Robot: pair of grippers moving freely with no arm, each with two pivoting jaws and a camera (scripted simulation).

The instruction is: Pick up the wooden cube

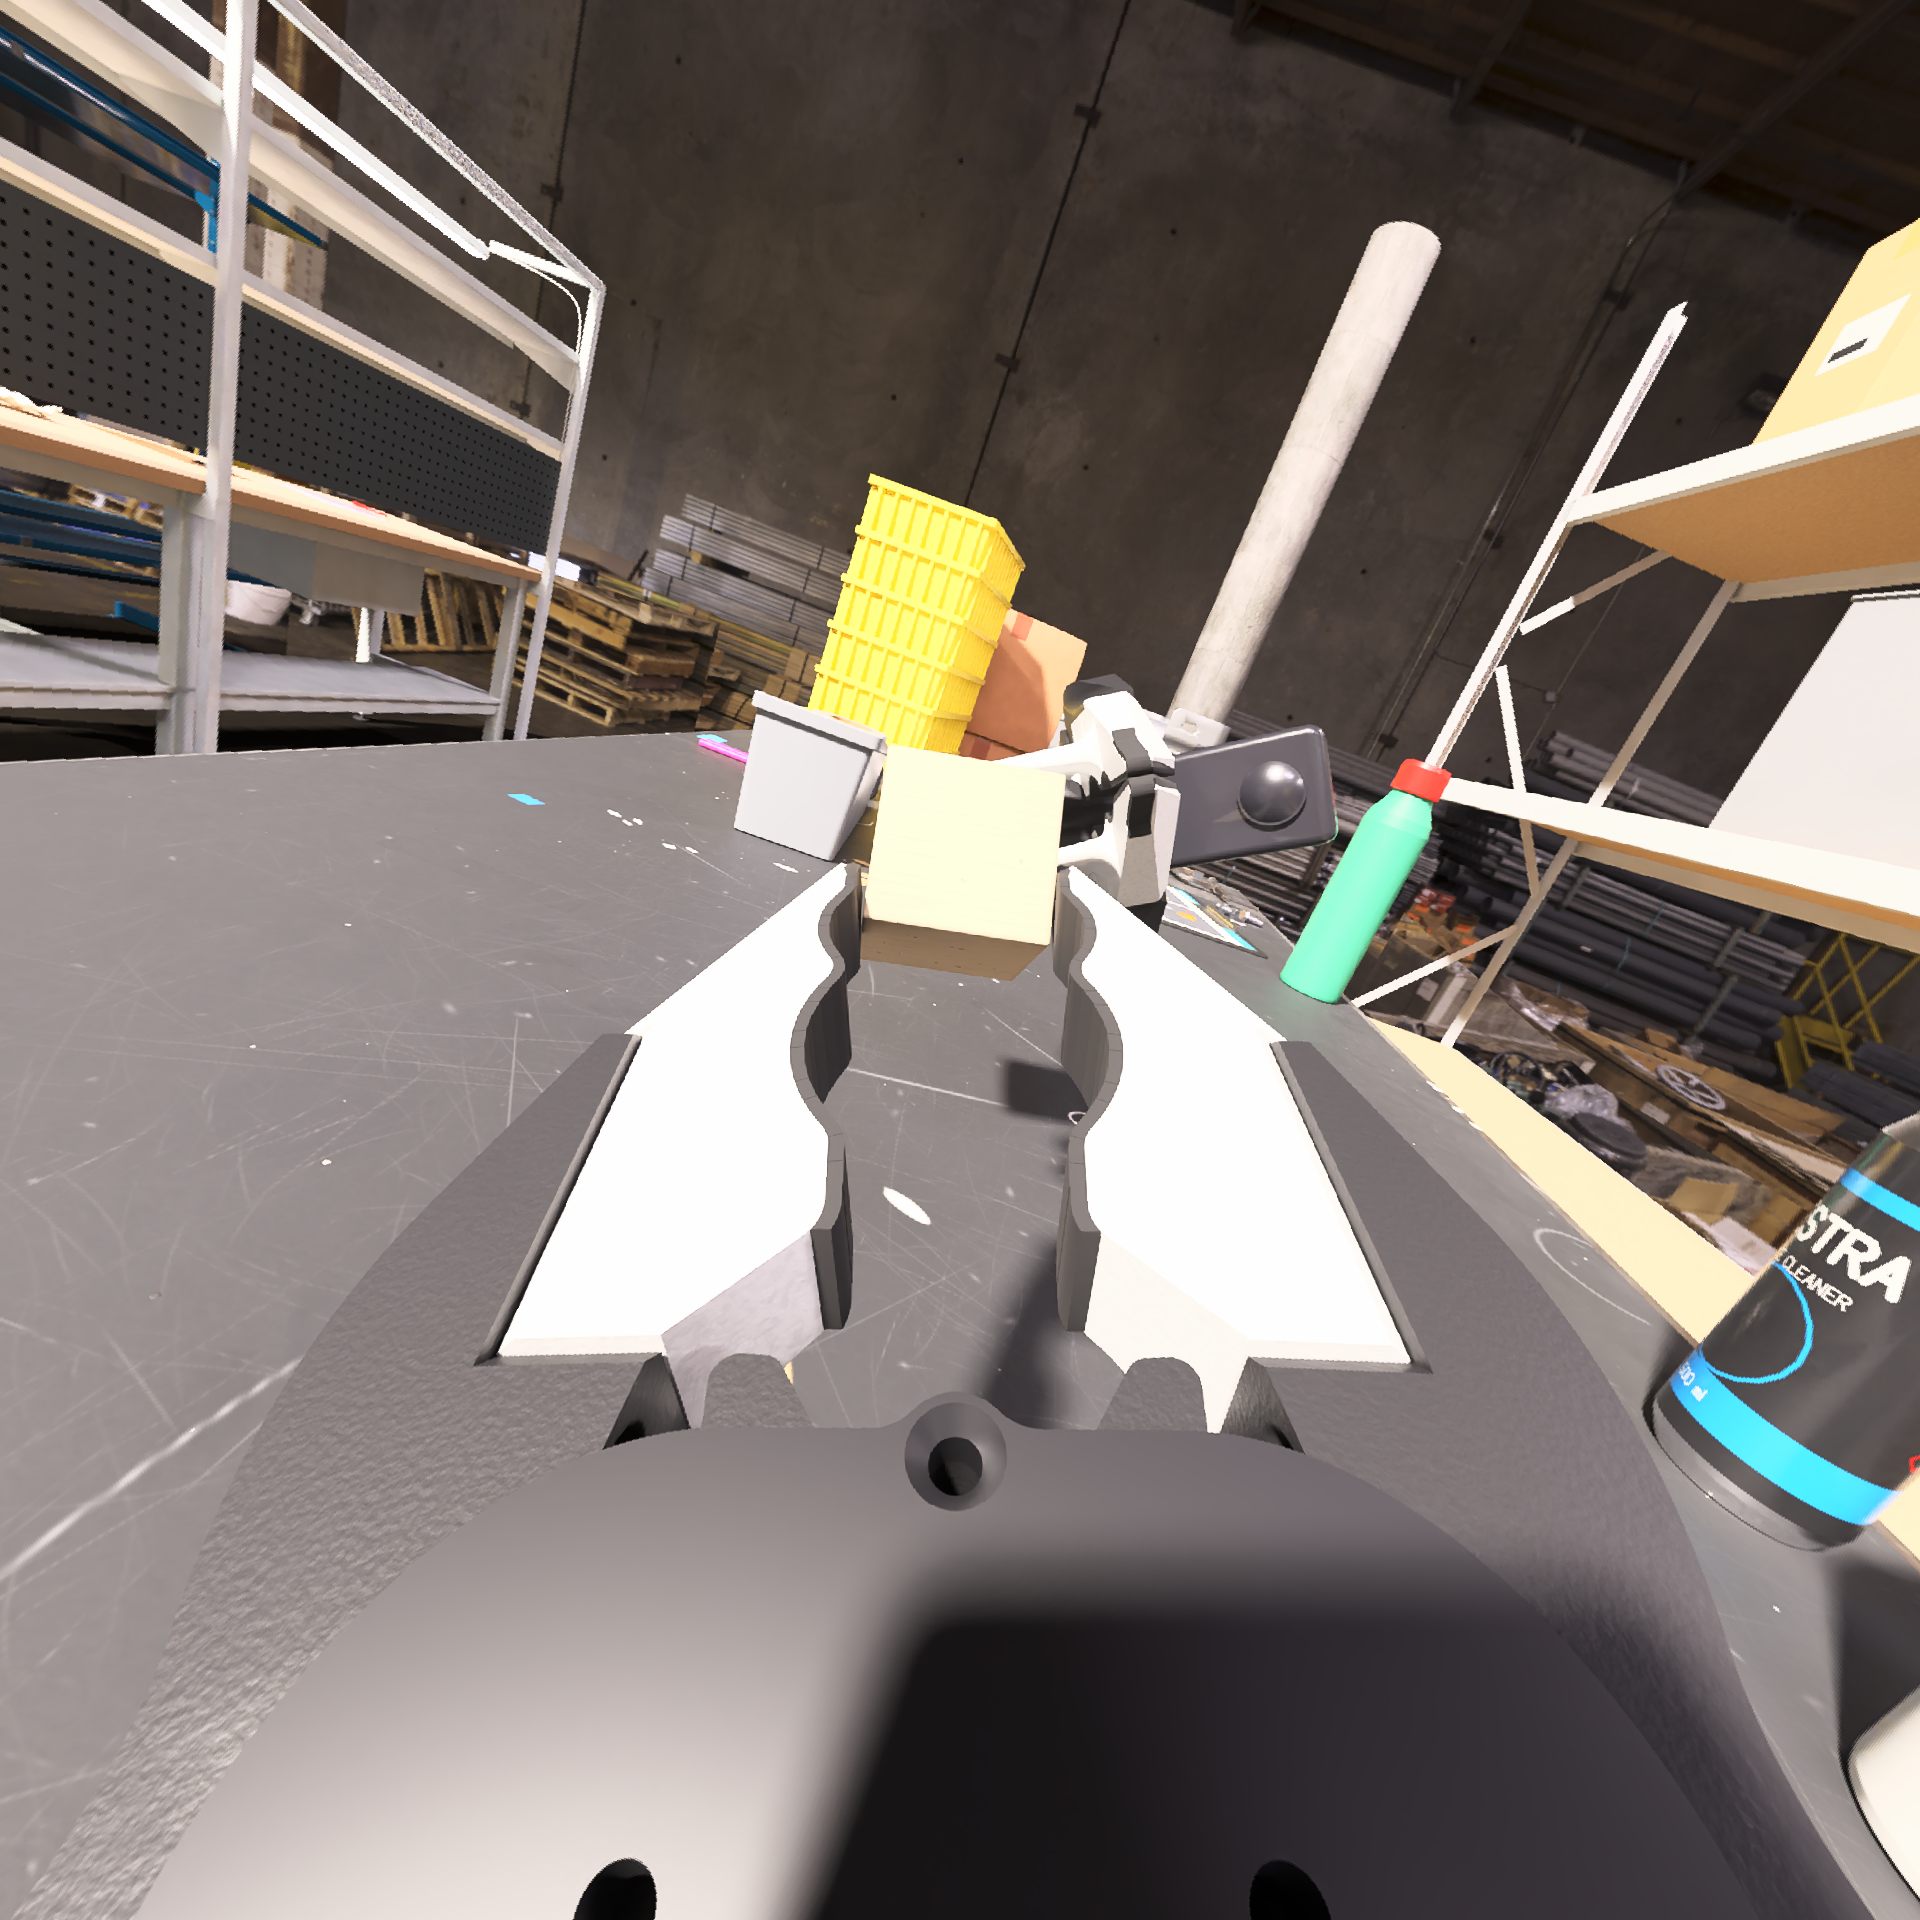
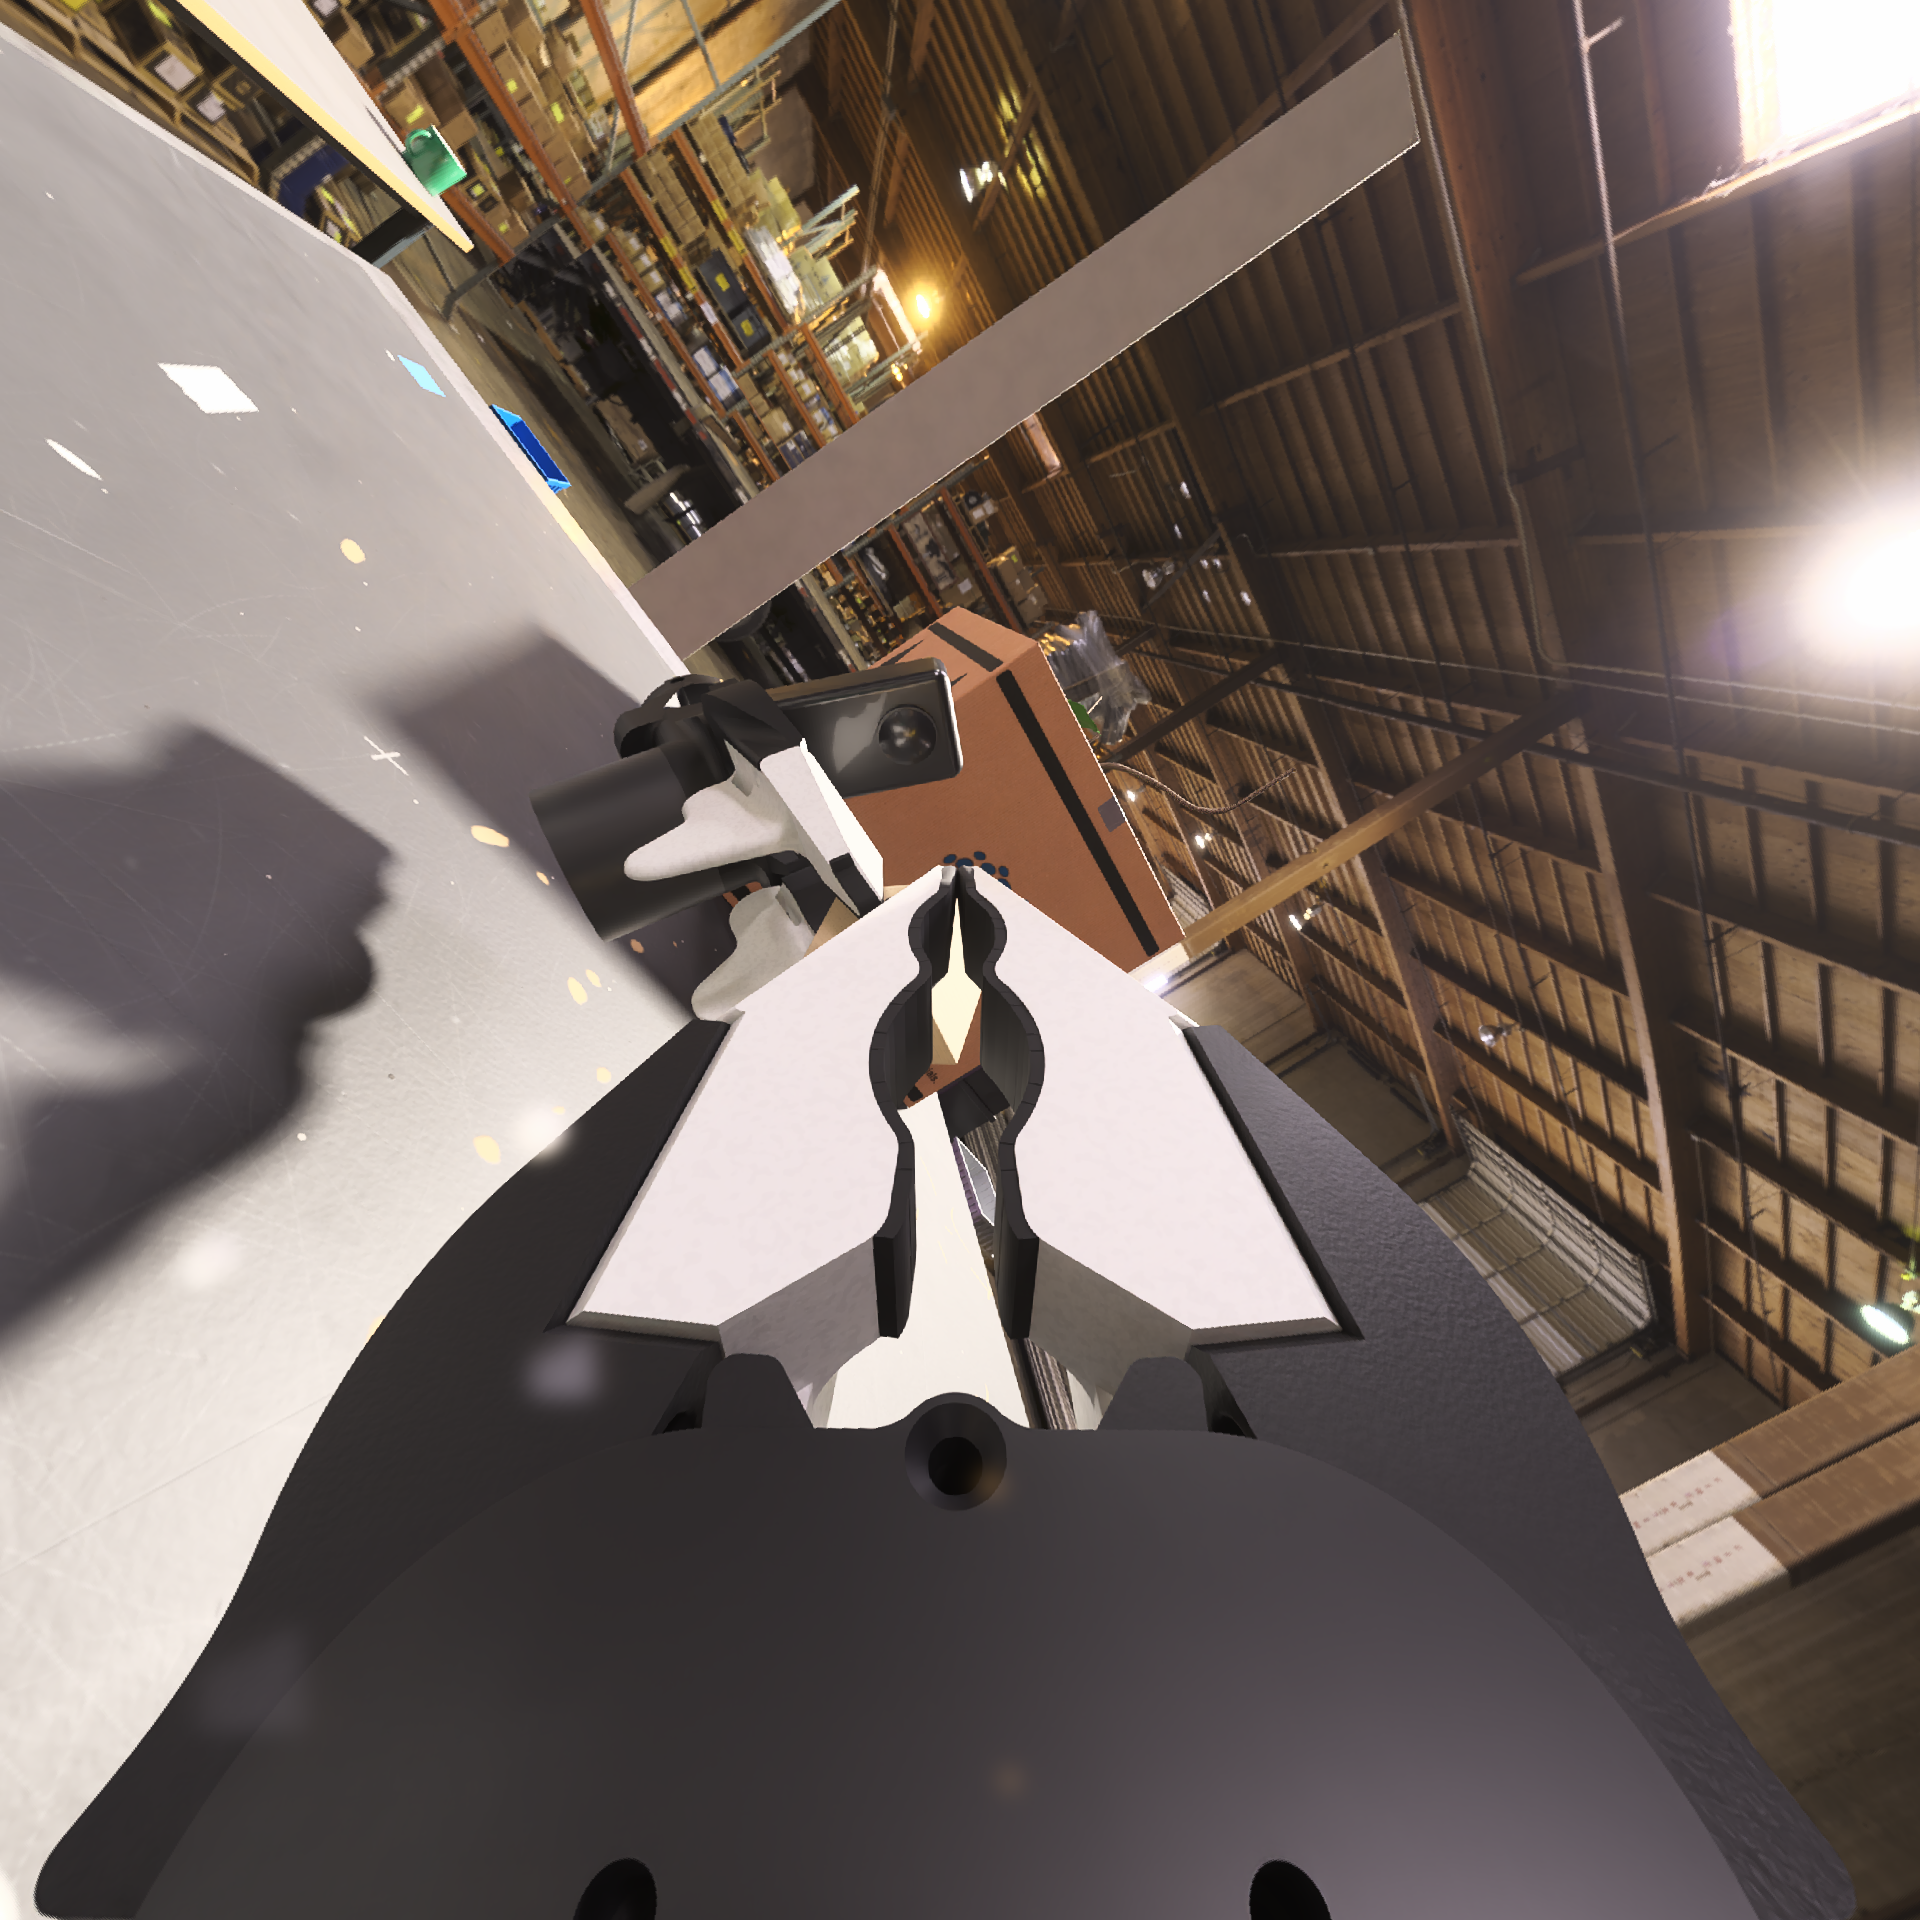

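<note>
In the left wrist view, a scratched dark grey table (image 1: 312, 1039) stands in a warehouse with concrete walls and white shelving. The left gripper (image 1: 958, 894) clasps one pale wooden cube (image 1: 961, 862), lifted clear of the top. Beyond are one grey bin (image 1: 805, 779), one stack of yellow crates (image 1: 920, 613), one green bottle (image 1: 1356, 894) and, near right, one black can (image 1: 1808, 1382). In the right wrist view, tilted toward rafters, the right gripper (image 2: 958, 883) is clenched, seemingly empty; one brown carton (image 2: 1023, 790) stands beyond.
</note>
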